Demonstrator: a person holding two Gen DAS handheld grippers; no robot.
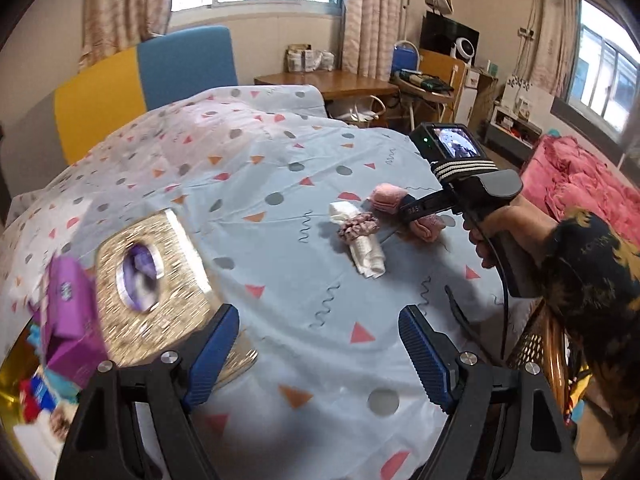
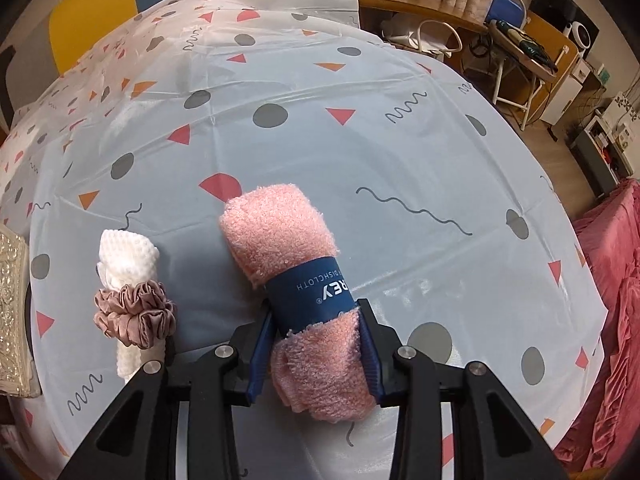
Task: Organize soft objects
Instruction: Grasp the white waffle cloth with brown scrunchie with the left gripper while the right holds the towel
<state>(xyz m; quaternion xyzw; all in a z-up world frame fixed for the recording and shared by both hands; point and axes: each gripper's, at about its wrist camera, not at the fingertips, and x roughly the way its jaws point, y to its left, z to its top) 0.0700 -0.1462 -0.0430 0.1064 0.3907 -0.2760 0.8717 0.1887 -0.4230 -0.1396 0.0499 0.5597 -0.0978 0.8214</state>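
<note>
Right gripper (image 2: 316,344): jaws narrowed onto a rolled pink towel (image 2: 280,232), blue pads pressing both sides of the roll just below its dark blue paper band (image 2: 308,294). The towel lies on the patterned tablecloth (image 2: 400,160), its far end pointing away from the gripper. In the left wrist view the same gripper (image 1: 412,212) reaches in from the right, held by a hand (image 1: 492,236) in a dark, yellow-patterned sleeve (image 1: 592,280); the towel (image 1: 386,198) shows on either side of its fingers.

Left gripper (image 1: 320,356): jaws wide apart, nothing between them, above bare tablecloth (image 1: 320,280).

Second item: a white cloth roll (image 2: 128,256) ringed by a dusty-pink scrunchie (image 2: 136,314), lying just beside the pink towel on its left, not touching it. Seen from the left wrist, this roll (image 1: 366,248) and scrunchie (image 1: 358,226) sit near the middle of the table.

A glittery gold box (image 1: 156,280) with an oval opening stands at the table's left edge, well apart from both rolls. A purple box (image 1: 68,320) is beside it, blurred.
</note>
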